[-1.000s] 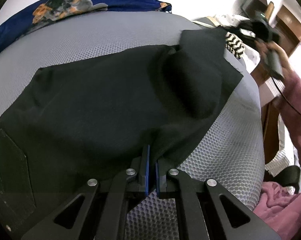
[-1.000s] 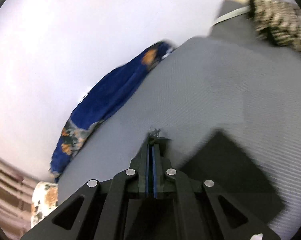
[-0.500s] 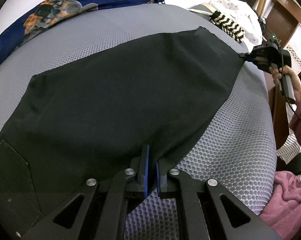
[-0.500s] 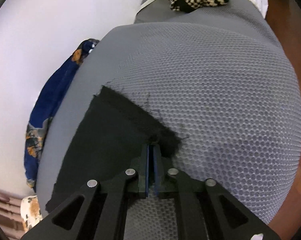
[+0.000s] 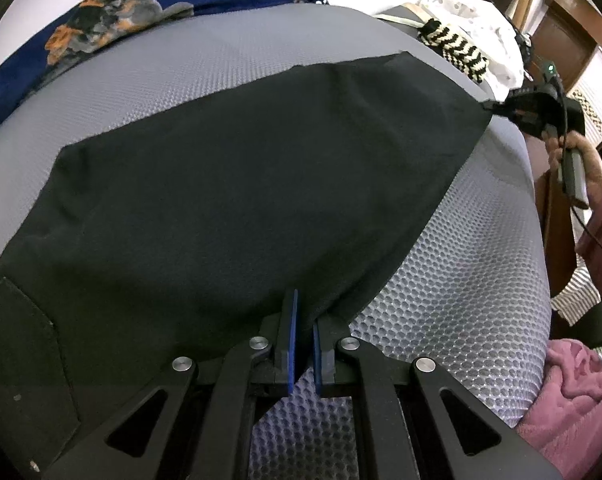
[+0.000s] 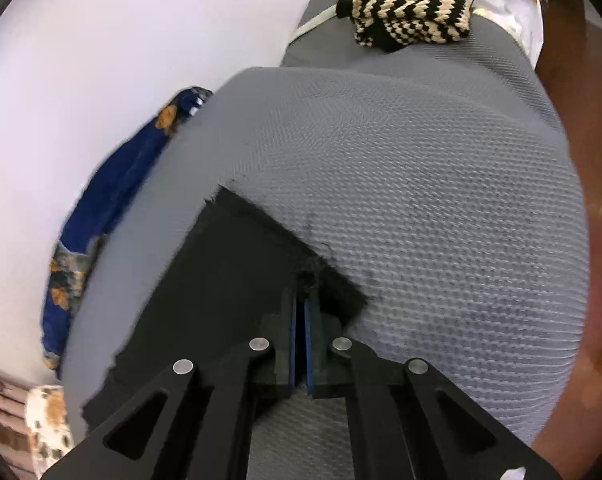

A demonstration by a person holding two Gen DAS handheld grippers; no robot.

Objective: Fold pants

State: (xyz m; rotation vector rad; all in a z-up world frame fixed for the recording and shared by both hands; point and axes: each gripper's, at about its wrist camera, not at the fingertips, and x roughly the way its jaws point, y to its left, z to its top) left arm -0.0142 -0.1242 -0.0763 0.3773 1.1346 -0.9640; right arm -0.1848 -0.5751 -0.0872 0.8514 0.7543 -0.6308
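Black pants (image 5: 241, 184) lie spread flat on a grey mesh mattress (image 5: 461, 300). My left gripper (image 5: 303, 312) is shut on the pants' near edge. My right gripper (image 6: 301, 296) is shut on the frayed leg-end corner (image 6: 261, 248) at the far end; it also shows in the left wrist view (image 5: 489, 106), pinching that corner. A back pocket (image 5: 21, 340) shows at the lower left.
A blue patterned cloth (image 5: 121, 12) lies along the mattress's far edge by the white wall. A black-and-cream striped knit (image 6: 413, 8) sits at the mattress end. Pink fabric (image 5: 573, 392) lies at the lower right. Wooden furniture (image 5: 561, 32) stands beyond.
The right gripper carried the folded-over leg end out and down, so the pants now lie stretched flat. The left gripper kept its hold.
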